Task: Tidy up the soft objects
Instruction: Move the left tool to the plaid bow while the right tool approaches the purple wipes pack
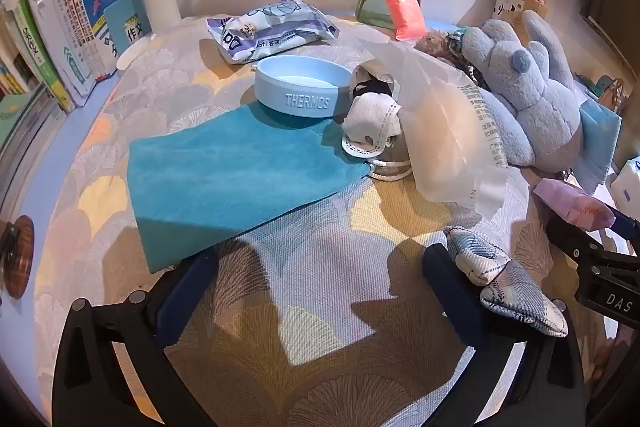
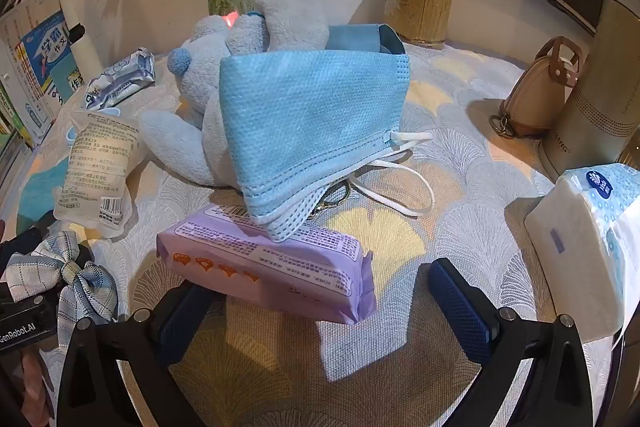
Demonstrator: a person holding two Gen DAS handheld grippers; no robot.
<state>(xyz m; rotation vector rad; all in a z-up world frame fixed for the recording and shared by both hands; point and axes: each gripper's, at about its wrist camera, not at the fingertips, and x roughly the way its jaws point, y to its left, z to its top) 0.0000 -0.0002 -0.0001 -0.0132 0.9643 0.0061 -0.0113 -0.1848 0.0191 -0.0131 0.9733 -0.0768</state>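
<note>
Currently, left wrist view: left tool wide open, nothing between jaws, only bare patterned table beneath. Plaid bow lies against the tool's right finger, not gripped. Ahead-left of tool: teal cloth, flat, partly under a blue Thermos lid. Straight ahead: crumpled white mask on a small metal item, clear plastic pouch just to the right. Beyond that, blue plush toy lying on its side. Far ahead: wipes pack. At far right edge, purple pack near the other tool.

Right wrist view: right tool also wide open, holding nothing. Purple tissue pack sits between the jaws toward the left finger; pads not pressing it. Blue face mask draped over the plush toy directly ahead, its lower edge touching the pack. White tissue pack right of tool, well apart.

Assessment: items scattered, no grouping or stack evident. Task appears at or near start; nearly all sorting left. Likely first pickup: purple pack.
</note>
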